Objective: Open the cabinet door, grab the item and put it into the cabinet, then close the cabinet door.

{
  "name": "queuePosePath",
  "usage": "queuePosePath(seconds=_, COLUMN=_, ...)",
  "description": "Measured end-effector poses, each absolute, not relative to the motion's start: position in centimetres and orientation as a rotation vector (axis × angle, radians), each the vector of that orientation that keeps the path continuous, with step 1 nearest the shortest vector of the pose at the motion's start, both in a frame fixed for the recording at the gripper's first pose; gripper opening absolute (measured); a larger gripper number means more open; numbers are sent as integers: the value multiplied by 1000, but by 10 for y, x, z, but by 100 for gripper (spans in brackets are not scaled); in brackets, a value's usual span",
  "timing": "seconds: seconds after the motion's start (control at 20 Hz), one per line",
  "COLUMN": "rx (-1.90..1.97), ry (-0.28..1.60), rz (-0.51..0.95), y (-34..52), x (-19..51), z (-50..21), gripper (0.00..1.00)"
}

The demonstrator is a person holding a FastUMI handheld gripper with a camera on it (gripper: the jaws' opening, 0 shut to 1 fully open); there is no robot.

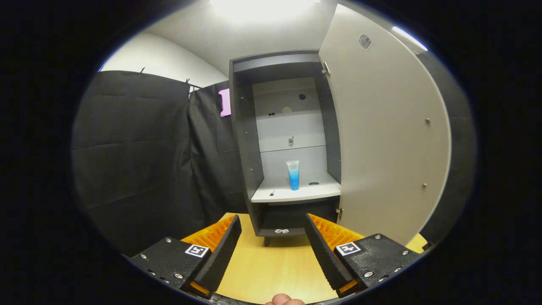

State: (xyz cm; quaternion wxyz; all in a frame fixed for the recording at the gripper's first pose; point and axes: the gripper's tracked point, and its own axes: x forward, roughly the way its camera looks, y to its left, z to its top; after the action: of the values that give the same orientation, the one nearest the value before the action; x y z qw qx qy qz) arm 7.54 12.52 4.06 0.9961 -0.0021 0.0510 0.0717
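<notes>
Cabinet open, tube shelved, tongs released.
Tongs (273, 250) level over the desk (271, 271), fingers spread, grasping nothing; tube (293, 174) upright on cabinet (243, 140) shelf at 12 o'clock; door (385, 140) swung open at 2 o'clock.

Tube (292, 174) label seems too small.

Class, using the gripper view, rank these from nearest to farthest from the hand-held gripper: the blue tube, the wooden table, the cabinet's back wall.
1. Table: under and between the open fingers of the hand-held gripper.
2. Blue tube: upright on the cabinet shelf, beyond the fingers.
3. Back wall: behind the tube, deepest in the cabinet.
</notes>
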Motion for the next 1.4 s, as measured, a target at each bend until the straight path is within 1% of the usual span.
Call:
queuePosePath(seconds=0.2, rx=-48, ry=85, rz=28, y=40, x=35, z=49, gripper=93)
queuePosePath(seconds=0.45, rx=-16, ry=99, rz=-133, y=-83, x=14, z=58, gripper=93)
queuePosePath(seconds=0.6, rx=-17, ry=81, rz=-194, y=-142, x=20, z=75, gripper=93)
queuePosePath(seconds=0.7, rx=-21, ry=64, rz=-203, y=-168, x=41, z=85, gripper=93)
queuePosePath(seconds=0.85, rx=-22, ry=64, rz=-169, y=-184, x=76, z=92, gripper=94)
queuePosePath(seconds=0.95, rx=-22, ry=77, rz=-117, y=-178, x=92, z=90, gripper=94)
queuePosePath(seconds=1.2, rx=10, ry=79, rz=-51, y=-165, x=95, z=84, gripper=93)
queuePosePath(seconds=1.4, rx=2, ry=84, rz=-6, y=-116, x=102, z=75, gripper=93)
